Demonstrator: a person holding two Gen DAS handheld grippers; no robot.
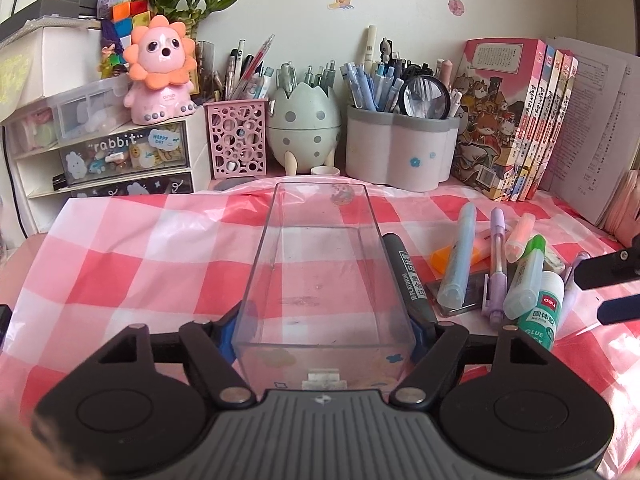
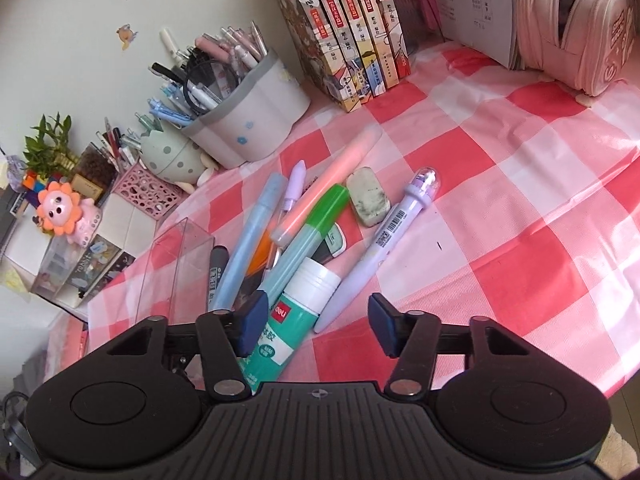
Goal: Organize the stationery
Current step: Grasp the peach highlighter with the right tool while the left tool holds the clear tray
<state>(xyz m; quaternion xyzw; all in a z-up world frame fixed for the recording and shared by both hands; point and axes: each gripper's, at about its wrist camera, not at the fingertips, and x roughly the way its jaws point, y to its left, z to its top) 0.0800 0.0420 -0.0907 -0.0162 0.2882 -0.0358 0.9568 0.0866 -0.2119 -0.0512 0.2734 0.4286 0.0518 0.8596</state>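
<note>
The drawer (image 1: 122,156) at the cloth's back left corner reads "rabbit", with a small "HAPPY DAY" sticker beside the word. The black marker (image 1: 408,276) is printed "PLATINUM" along its barrel. The glue stick (image 1: 542,312) near the right edge carries the red brand "deli" and, lower down, "GLUE". The book (image 1: 496,120) spines bear Chinese lettering too small to read.

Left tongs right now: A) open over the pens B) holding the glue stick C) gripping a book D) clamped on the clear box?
D: in the left wrist view the left tongs press both sides of the empty clear box, which stands on the checked cloth.
</note>
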